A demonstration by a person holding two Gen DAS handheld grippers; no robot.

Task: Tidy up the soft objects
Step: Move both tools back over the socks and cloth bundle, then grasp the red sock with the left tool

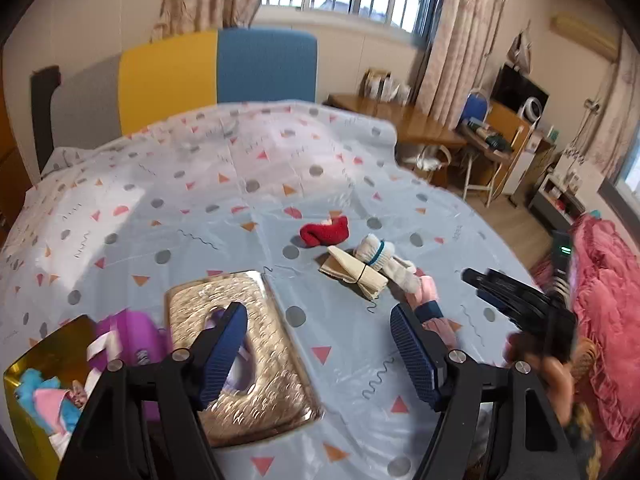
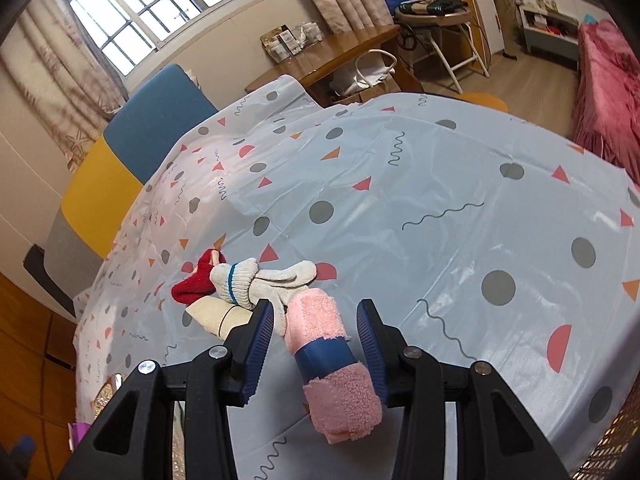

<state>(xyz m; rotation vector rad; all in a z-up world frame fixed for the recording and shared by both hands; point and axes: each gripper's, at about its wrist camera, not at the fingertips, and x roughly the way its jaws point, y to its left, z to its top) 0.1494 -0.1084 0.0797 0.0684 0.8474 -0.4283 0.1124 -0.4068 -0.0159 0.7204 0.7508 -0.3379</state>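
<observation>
1. Right gripper (image 2: 316,344): jaws partly apart, straddling the pink roll (image 2: 328,356). The right pad lies against or just beside the roll; a clear gap shows on the left, so no clamp is judged made yet. Placement suggests a pick-up in hand.
2. Pink roll: fuzzy pink cloth bound by a dark blue band, lying on the tablecloth (image 2: 440,184) between the right gripper's fingers, its far end pointing at the other soft items.
3. Left gripper (image 1: 320,344): jaws wide apart, nothing between the pads; it hangs above the table near the gold tray.
4. Gold tray (image 1: 272,360): embossed, shiny, flat on the cloth below the left finger; something pale and purple lies in it, partly hidden.
5. Yellow box (image 1: 28,408): at the table's near left edge, holding blue and pink soft pieces; judged the collecting place for sorted items. A purple object (image 1: 132,336) stands just beside it.
6. White gloves (image 2: 248,280): knitted, bundled, with a teal stripe on the cuff, touching the pink roll's far end.
7. Beige bundle (image 1: 356,274): flat, tied with a dark band, lying against the gloves.
8. Red sock (image 1: 325,231): crumpled, just beyond the gloves, farthest of the loose pile. These three appear unsorted as yet.
</observation>
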